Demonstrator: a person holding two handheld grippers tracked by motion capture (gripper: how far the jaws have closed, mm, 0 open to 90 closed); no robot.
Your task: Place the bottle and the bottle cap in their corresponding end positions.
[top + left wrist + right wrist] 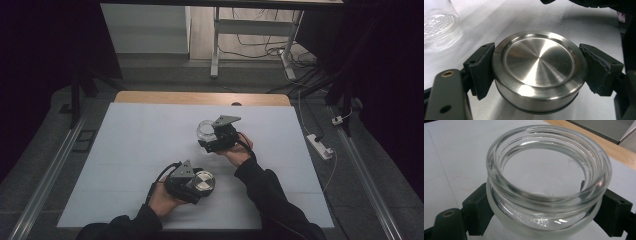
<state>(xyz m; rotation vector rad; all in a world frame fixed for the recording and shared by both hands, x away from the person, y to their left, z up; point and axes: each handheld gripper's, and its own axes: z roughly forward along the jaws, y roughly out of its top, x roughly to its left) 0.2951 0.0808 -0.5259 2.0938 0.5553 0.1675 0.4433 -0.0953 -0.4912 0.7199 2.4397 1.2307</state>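
Observation:
A round brushed-steel lid sits clamped between the two black jaws of my left gripper, which is shut on its rim. From above, the lid and left gripper are at the near middle of the white table. My right gripper is shut on a clear glass jar, its mouth open and facing up, its inside empty. In the high view the jar and right gripper are near the table's centre, beyond the lid. The jar also appears at the upper left of the left gripper view.
The white tabletop spreads wide around both hands, with a bare wooden strip along its far edge. Beyond it stand a desk frame and loose cables on the floor. A power strip lies off the table's right side.

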